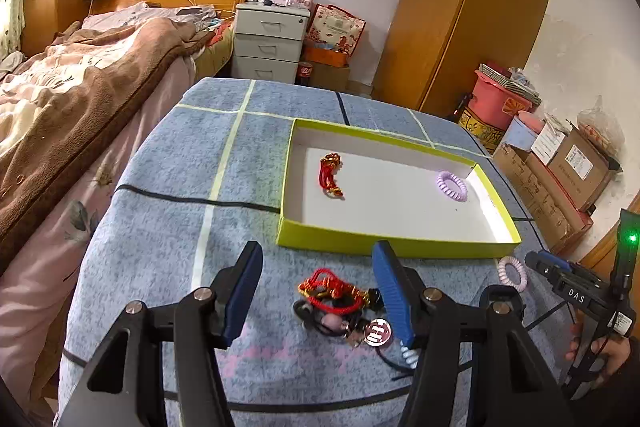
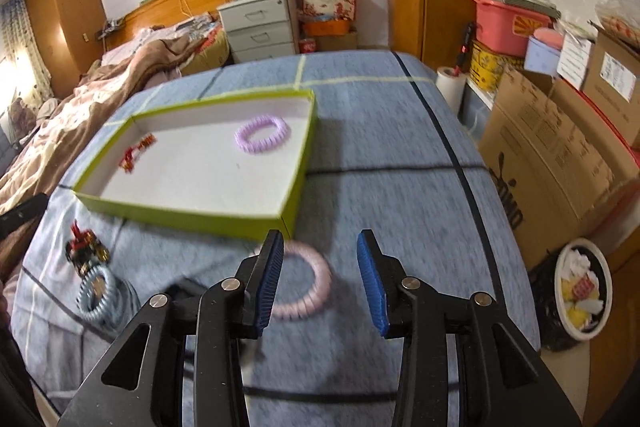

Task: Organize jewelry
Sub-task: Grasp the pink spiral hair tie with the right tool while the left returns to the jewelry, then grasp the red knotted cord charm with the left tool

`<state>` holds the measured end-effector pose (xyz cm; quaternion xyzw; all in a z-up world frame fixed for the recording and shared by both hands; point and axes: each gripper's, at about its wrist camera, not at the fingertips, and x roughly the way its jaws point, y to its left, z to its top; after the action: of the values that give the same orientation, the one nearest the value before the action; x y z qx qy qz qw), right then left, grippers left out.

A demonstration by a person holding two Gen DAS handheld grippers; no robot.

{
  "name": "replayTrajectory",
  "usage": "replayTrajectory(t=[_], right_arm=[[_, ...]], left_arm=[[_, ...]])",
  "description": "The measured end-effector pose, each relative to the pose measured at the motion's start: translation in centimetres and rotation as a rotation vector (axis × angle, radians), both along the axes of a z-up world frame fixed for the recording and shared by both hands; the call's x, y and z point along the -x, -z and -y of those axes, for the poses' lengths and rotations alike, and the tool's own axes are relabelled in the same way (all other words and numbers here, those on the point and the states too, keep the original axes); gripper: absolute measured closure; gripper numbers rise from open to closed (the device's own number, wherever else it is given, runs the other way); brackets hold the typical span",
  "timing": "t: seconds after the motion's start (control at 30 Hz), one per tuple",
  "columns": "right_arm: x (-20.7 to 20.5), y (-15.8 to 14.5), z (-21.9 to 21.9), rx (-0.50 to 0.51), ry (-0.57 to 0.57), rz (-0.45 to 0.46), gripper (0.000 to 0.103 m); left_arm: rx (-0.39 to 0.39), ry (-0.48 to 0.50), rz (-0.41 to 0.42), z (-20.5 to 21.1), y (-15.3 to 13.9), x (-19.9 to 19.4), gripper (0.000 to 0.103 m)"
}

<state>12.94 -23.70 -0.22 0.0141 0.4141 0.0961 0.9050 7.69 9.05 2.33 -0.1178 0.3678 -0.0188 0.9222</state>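
In the left wrist view, the left hand-held gripper (image 1: pixel 318 291) stands with its blue pads wide apart and nothing pinched, low in the frame. Between and just beyond them, lower middle, lies the tangle (image 1: pixel 340 301) of red cord, gold bits, dark rings and a round charm on the blue checked cover of the bench (image 1: pixel 160 227). It looks light, limp and snaggy; I would judge a pinch on the bunched red knot at its top surest, since a single strand could drag the rest along. To the right of centre sits the green box (image 1: pixel 400 247), already holding 1 red cord piece (image 1: pixel 331 174) and 1 lilac coil band (image 1: pixel 452 186).

In the right wrist view, a blue coil band (image 2: pixel 96 293) lies at lower left. The right hand-held gripper (image 2: pixel 320 281) is also spread, clamping nothing. The pink coil band (image 2: pixel 306 279) lies flat at lower middle, partly behind the left pad, just in front of the box's near corner. It seems springy, light and a little slick; gripping across 1 side of the ring should hold better than spanning it.
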Motion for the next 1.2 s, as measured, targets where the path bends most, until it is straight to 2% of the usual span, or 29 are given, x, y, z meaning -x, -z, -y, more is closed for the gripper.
replayTrajectory(t=[0.07,0.23,0.37,0.63,0.67,0.73,0.8,0.83,0.97,1.1,1.2], right_arm=[[0.3,0.3,0.0,0.001,-0.004,-0.012,0.051],[0.2,0.5,0.0,0.002,-0.012,-0.024,0.051],[-0.3,1.4,-0.3,0.02,-0.015,-0.076,0.051],[0.0,1.6,-0.6,0.049,-0.016,-0.078,0.051],[0.1,1.6,-0.6,0.054,-0.014,-0.076,0.052],[0.2,1.7,-0.6,0.064,-0.003,-0.076,0.063],[0.2,1.7,-0.3,0.063,0.01,-0.076,0.081],[0.2,1.7,-0.2,0.057,0.013,-0.077,0.085],[0.2,1.6,0.0,0.052,0.018,-0.076,0.091],[0.3,1.4,0.3,0.036,0.026,-0.06,0.093],[0.5,1.1,0.5,0.018,0.029,-0.047,0.093]], left_arm=[[0.011,0.002,0.001,-0.2,0.2,0.5,0.043],[0.029,-0.026,-0.016,-1.3,0.9,1.6,0.04],[0.051,-0.055,-0.018,-2.4,1.2,2.6,0.04],[0.061,-0.085,-0.05,-3.5,1.8,3.4,0.04],[0.062,-0.084,-0.056,-3.5,1.9,3.5,0.04],[0.061,-0.083,-0.06,-3.5,2.1,3.6,0.04],[0.067,-0.067,-0.067,-3.4,2.3,3.5,0.04],[0.066,-0.063,-0.066,-3.4,2.4,3.5,0.04],[0.067,-0.041,-0.08,-3.2,2.7,3.1,0.04],[0.066,-0.004,-0.081,-2.5,2.7,2.5,0.04],[0.108,0.02,-0.077,-2.3,2.9,1.6,0.04]])
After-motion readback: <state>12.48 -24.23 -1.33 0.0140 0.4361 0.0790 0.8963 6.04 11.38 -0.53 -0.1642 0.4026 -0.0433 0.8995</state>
